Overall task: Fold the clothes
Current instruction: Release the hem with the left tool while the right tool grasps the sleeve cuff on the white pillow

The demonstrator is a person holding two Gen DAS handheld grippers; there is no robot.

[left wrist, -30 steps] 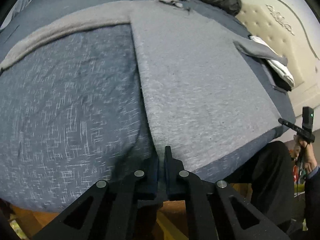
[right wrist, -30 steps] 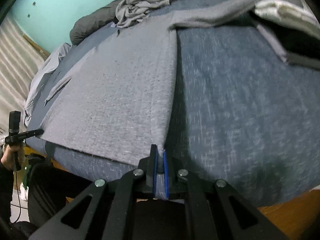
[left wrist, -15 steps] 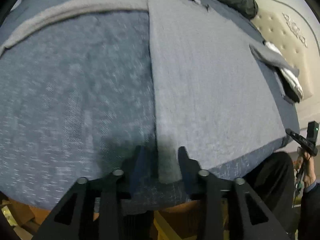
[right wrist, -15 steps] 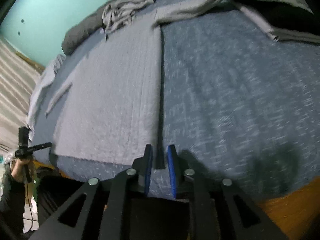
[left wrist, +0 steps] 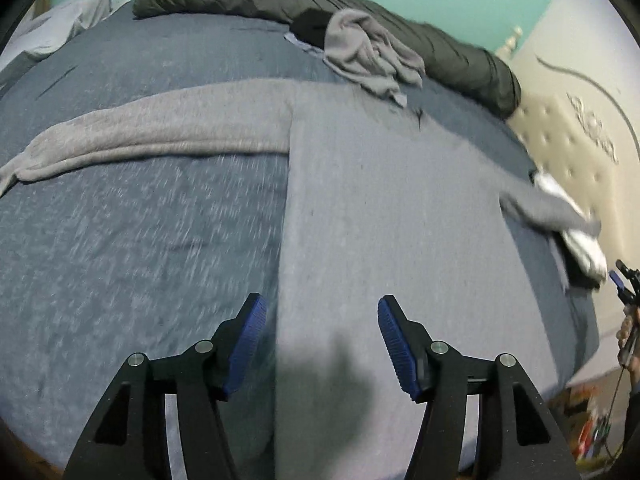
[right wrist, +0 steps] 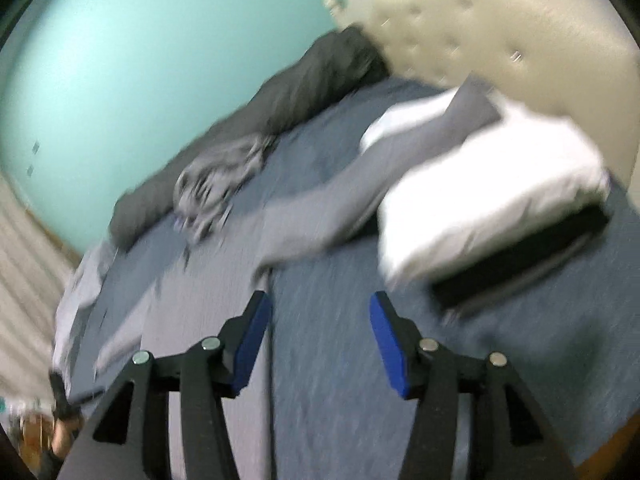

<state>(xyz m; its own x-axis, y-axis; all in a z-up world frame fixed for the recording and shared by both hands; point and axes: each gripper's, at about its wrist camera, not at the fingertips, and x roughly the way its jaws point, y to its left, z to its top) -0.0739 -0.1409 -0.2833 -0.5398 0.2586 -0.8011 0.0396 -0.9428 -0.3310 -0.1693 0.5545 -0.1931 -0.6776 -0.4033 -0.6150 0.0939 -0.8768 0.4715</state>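
Note:
A grey long-sleeved top (left wrist: 384,208) lies flat on the blue bed cover (left wrist: 140,248), one sleeve (left wrist: 152,132) stretched out to the left, the other (left wrist: 548,210) to the right. My left gripper (left wrist: 320,320) hovers above the top's near left edge, its jaws opening, nothing between the blue pads. In the blurred right wrist view the top (right wrist: 208,316) runs away on the left, its sleeve (right wrist: 320,208) reaching towards the pillow. My right gripper (right wrist: 318,320) is lifted over the top's right edge and the cover (right wrist: 344,380), jaws opening, empty.
A crumpled grey garment (left wrist: 372,56) and a dark rolled duvet (left wrist: 304,12) lie at the far side. A white pillow (right wrist: 488,196) on a dark folded item (right wrist: 520,256) sits by the padded headboard (right wrist: 500,28). The person's hand (left wrist: 628,328) shows at the right.
Both grippers let go of the top's bottom hem and opened. Both rose and moved forward over the bed; the right one swung up and rolled, now facing the pillow and headboard.

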